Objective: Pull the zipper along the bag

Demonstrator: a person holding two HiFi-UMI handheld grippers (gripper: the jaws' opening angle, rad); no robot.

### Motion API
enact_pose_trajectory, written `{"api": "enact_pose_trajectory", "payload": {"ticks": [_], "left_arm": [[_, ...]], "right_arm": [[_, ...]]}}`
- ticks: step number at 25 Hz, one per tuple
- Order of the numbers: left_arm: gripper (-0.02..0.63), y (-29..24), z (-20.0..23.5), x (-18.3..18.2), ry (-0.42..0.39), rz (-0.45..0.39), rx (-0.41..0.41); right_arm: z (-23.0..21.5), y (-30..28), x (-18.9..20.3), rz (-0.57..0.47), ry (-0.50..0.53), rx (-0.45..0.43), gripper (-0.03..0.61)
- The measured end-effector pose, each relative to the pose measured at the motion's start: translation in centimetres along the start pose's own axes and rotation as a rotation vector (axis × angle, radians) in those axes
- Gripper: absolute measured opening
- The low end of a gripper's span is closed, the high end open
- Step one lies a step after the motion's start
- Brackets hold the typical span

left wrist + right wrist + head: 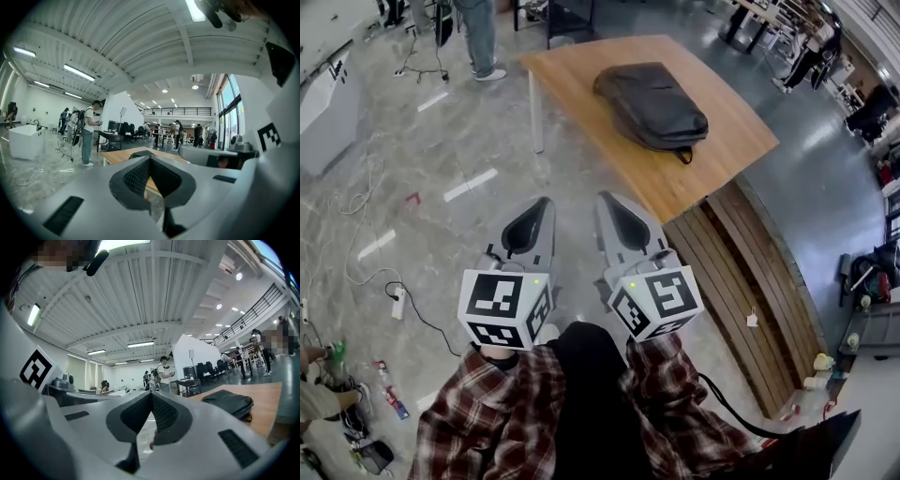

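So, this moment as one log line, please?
phase: not started | left tongs: shut, empty | right tongs: shut, empty | bag: on table, untouched

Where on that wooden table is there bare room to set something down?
On the table, bare wood lies left of the black bag and on the near end below it. The bag fills the far middle.

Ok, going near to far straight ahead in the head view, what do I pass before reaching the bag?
left gripper and right gripper, side by side, both shut and empty → bare floor → near edge of the wooden table → black bag lying on the table
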State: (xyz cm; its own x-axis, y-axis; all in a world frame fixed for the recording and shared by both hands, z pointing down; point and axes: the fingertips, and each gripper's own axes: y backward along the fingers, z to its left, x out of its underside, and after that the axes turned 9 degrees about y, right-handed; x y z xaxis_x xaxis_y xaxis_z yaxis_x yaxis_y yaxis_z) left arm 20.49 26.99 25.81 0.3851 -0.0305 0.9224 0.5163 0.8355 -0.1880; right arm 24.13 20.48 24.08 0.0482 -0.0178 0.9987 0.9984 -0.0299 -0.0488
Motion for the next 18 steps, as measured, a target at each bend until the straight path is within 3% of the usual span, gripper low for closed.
{"api": "enact_pose_trajectory", "payload": {"ticks": [10,15,18], "left_arm": [[0.011,-10.9,17.3,-2.4,0.049,-0.005,-0.075],[0.011,-20.7,23.7,-7.3,0.011,-0.005,-0.087],[0.011,-27.1,25.2,-11.0,-0.014,-0.011,-0.072]], "right_arm": [[-0.5,-20.4,5.2,0.054,0.002,-0.076,0.009],[-5.4,-32.2,4.7,0.036,-0.015,-0.09,0.008],[-10.1,-37.4,3.2,0.021,-0.01,-0.072,0.009]]}}
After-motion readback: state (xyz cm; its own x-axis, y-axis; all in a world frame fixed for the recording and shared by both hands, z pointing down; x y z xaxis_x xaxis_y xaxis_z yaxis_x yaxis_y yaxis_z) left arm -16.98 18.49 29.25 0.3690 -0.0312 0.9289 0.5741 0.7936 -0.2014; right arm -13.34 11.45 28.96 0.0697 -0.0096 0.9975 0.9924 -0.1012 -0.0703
